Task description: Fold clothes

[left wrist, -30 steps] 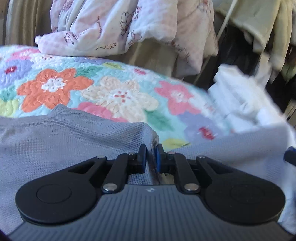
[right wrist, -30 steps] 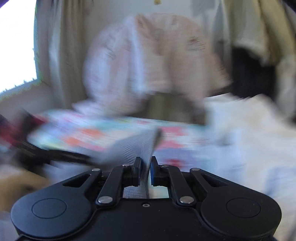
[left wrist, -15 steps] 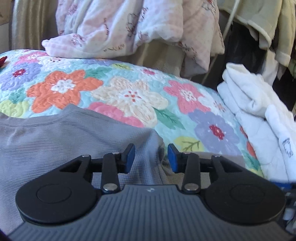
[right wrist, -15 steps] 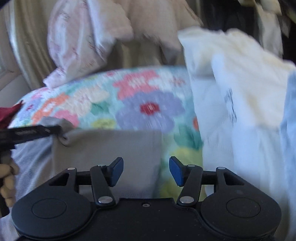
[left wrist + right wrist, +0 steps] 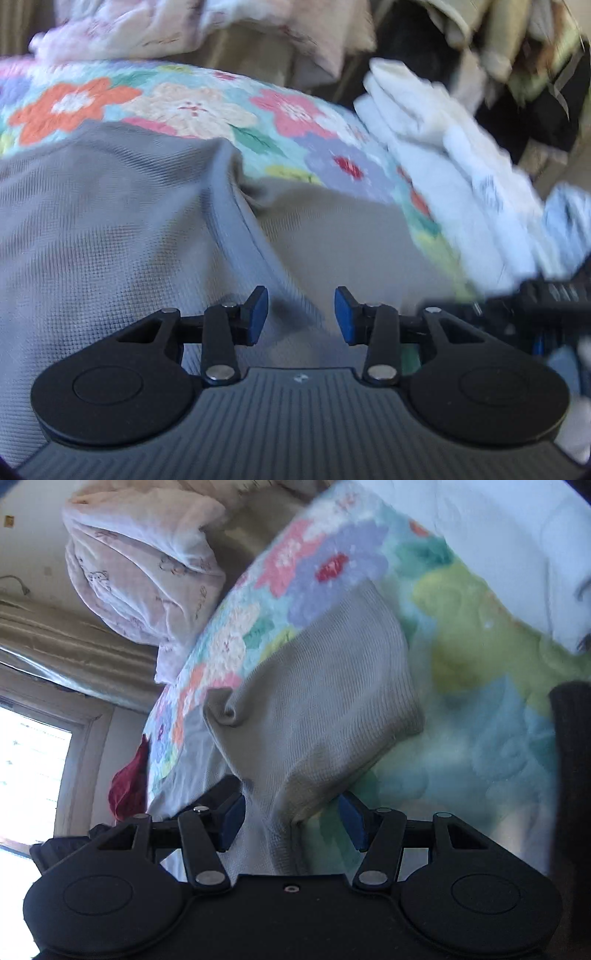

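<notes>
From the left wrist we see our left gripper [image 5: 301, 314] with its blue pads apart and nothing pinched, having just let go, poised over the grey shirt [image 5: 110, 229] that lies folded over on the flowered quilt [image 5: 192, 103]. A stack of white clothes [image 5: 454, 177] sits to the right on the quilt, and a pink blanket [image 5: 155, 26] is bunched behind (the picture is somewhat blurred). From the right wrist, tilted hard to one side, our right gripper [image 5: 291, 821] has also sprung apart; the shirt's folded sleeve [image 5: 317, 709] rises between its pads without being squeezed. A dark red cloth [image 5: 127, 782] lies near the window [image 5: 29, 775].
</notes>
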Demonstrator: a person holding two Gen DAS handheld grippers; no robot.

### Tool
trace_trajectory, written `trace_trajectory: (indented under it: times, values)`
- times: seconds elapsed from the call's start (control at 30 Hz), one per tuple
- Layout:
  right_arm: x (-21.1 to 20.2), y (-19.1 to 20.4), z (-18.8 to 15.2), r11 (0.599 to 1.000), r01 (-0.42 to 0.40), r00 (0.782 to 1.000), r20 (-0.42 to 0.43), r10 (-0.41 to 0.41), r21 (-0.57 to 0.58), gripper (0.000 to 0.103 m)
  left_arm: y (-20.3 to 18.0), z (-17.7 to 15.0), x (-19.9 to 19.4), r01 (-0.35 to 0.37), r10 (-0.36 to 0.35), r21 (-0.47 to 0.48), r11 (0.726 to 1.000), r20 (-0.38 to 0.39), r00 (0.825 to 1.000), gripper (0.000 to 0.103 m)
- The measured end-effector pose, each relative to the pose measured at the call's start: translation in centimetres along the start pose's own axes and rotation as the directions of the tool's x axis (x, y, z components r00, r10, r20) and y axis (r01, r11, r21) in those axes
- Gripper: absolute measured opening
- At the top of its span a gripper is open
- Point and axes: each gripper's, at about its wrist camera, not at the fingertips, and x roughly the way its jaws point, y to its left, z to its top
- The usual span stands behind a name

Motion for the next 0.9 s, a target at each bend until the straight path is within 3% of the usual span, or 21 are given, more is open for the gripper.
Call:
trace_trajectory:
  times: [0.1, 0.2, 0.27, 0.3, 0.33, 0.4, 0.47, 0.57, 0.67, 0.7, 0.73, 0.8, 0.87, 0.9]
  values:
    - [0.8, -0.4, -0.3, 0.998, 0.067, 0.995, 0.074, -0.068, 0.009, 0.062, -0.3, 0.0, -0.2, -0.004, 0.004, 0.006, 1.0, 0.016, 1.0, 0.037]
    - [2.4, -1.0, -0.3, 0.996, 0.047, 0.977, 0.204, -0.062, 0.077, 0.065, -0.1, 0.1, -0.5, 0.009, -0.008, -0.031, 0.999, 0.032, 0.999, 0.037]
    - [3.5, -0.6, 0.4, 0.999, 0.037, 0.962, 0.271, -0.041, 0.022, 0.062, -0.2, 0.2, -0.7, -0.013, 0.013, -0.018, 1.0, 0.036, 0.999, 0.037]
    - [4.0, -0.3, 0.9, 0.999, 0.014, 0.963, 0.27, -0.003, -0.036, 0.052, -0.2, 0.2, -0.7, -0.026, 0.026, -0.013, 1.0, 0.038, 0.999, 0.037]
    - [4.1, 0.0, 1.3, 0.997, -0.015, 0.965, 0.258, 0.034, -0.076, 0.008, -0.2, 0.1, -0.8, -0.037, 0.037, -0.012, 0.999, 0.039, 0.999, 0.037]
    - [2.5, 1.3, 1.6, 0.985, -0.011, 0.956, 0.287, 0.061, -0.174, 0.008, -0.2, 0.1, -1.0, -0.05, 0.05, -0.009, 0.999, 0.045, 0.998, 0.037]
    - [0.1, 4.2, 1.0, 0.929, 0.096, 0.937, 0.348, 0.038, -0.358, 0.005, -0.2, 0.2, -1.0, -0.045, 0.045, -0.008, 0.999, 0.057, 0.997, 0.037]
    - [-1.1, 7.1, -0.3, 0.8, 0.296, 0.906, 0.418, -0.062, -0.522, 0.005, -0.3, 0.3, -0.1, -0.057, 0.058, -0.01, 0.998, 0.028, 0.998, 0.038]
    - [1.1, 5.2, 0.5, 0.814, 0.356, 0.912, 0.363, -0.193, -0.46, 0.007, -0.3, 0.0, 1.6, -0.128, 0.128, 0.01, 0.992, -0.028, 0.991, 0.039]
    - [1.9, 4.5, 0.8, 0.805, 0.393, 0.904, 0.349, -0.248, -0.445, 0.011, -0.2, -0.1, 1.6, -0.136, 0.136, 0.008, 0.991, -0.025, 0.99, 0.038]
    - [2.2, 4.2, 0.9, 0.792, 0.427, 0.892, 0.345, -0.291, -0.436, 0.02, -0.1, -0.2, 1.4, -0.139, 0.139, 0.001, 0.99, -0.019, 0.99, 0.038]
    - [2.1, 4.5, 0.9, 0.763, 0.478, 0.87, 0.354, -0.343, -0.435, 0.022, 0.0, -0.2, 0.1, -0.148, 0.148, -0.017, 0.989, -0.007, 0.989, 0.039]
    - [0.8, 6.0, 0.1, 0.714, 0.524, 0.842, 0.412, -0.349, -0.464, 0.043, 0.4, -0.4, -2.0, -0.165, 0.166, -0.016, 0.986, 0.012, 0.986, 0.039]
    - [0.0, 6.9, -0.6, 0.681, 0.549, 0.822, 0.463, -0.333, -0.485, 0.048, 0.7, -0.6, -3.4, -0.183, 0.183, -0.012, 0.983, 0.024, 0.983, 0.04]
